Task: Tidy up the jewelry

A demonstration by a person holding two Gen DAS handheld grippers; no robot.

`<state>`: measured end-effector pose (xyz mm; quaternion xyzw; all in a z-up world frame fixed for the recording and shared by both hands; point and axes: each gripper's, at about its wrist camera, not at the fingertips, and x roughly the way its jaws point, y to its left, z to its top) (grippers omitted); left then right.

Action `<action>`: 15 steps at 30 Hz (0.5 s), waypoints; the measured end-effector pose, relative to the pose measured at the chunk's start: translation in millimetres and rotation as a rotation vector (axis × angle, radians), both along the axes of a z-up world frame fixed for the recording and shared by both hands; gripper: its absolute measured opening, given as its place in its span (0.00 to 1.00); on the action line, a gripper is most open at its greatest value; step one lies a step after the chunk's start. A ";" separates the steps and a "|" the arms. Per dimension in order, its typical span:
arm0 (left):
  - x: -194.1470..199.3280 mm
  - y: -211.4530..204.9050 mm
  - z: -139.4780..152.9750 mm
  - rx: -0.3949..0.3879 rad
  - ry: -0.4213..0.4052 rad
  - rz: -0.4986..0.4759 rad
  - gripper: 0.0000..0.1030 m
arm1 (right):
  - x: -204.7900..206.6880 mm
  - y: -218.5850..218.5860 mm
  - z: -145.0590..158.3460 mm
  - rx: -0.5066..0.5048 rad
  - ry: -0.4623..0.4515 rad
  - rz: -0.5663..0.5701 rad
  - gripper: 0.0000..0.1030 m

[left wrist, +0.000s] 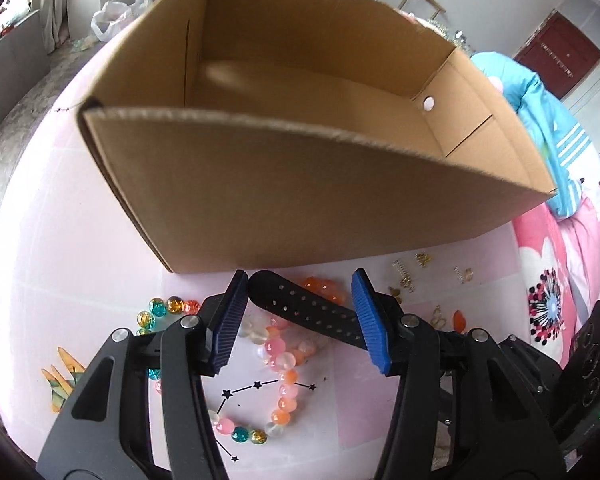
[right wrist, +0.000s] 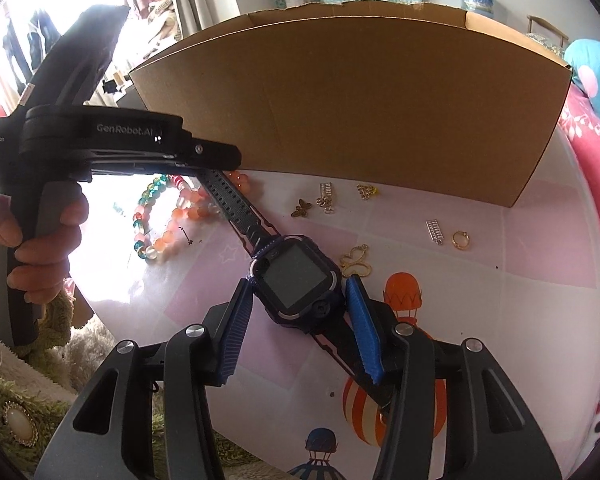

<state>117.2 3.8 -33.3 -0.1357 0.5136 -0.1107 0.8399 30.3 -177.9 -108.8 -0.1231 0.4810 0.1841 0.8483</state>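
Observation:
A dark smartwatch [right wrist: 296,284] lies on the pink patterned tabletop [right wrist: 480,320] in front of an open cardboard box [left wrist: 300,200]. My right gripper [right wrist: 299,282] is shut on the watch body, with a blue pad against each side of it. My left gripper [left wrist: 300,284] is shut on the perforated black strap [left wrist: 308,312], which runs slantwise from pad to pad. In the right wrist view its black housing [right wrist: 100,136] hides the strap's far end. Bead bracelets [left wrist: 284,364] in pink, orange and teal lie under and beside the strap.
Small gold charms [right wrist: 302,208], a ring [right wrist: 460,239] and a silver piece [right wrist: 435,232] lie scattered along the box [right wrist: 340,112] front. A hand [right wrist: 40,240] holds the left gripper's handle. Pink floral bedding [left wrist: 552,300] and a blue garment [left wrist: 540,120] border the right side.

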 end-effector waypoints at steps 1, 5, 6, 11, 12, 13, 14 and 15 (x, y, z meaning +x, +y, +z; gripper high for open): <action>-1.6 1.3 2.0 -0.015 -0.011 0.002 0.49 | 0.2 0.1 -0.5 0.000 -0.002 0.001 0.46; -7.6 10.6 10.1 -0.120 -0.046 0.009 0.49 | -1.2 2.8 -3.0 -0.014 -0.016 0.015 0.46; -8.9 13.5 10.6 -0.151 -0.048 0.009 0.49 | -1.3 3.6 -4.0 -0.016 -0.019 0.017 0.46; -7.6 16.8 6.7 -0.207 -0.024 0.031 0.42 | -4.3 6.0 -4.8 -0.021 -0.026 0.024 0.46; -8.3 17.6 6.7 -0.198 -0.027 0.034 0.39 | -4.7 6.4 -4.9 -0.022 -0.028 0.026 0.46; -10.0 18.6 7.3 -0.184 -0.029 0.039 0.34 | -5.4 6.7 -4.8 -0.023 -0.029 0.026 0.46; -11.2 19.1 8.7 -0.164 -0.032 0.039 0.32 | -5.6 9.7 -5.8 -0.024 -0.032 0.026 0.46; -11.6 19.0 10.5 -0.137 -0.036 0.037 0.27 | -5.7 9.8 -5.7 -0.024 -0.033 0.026 0.46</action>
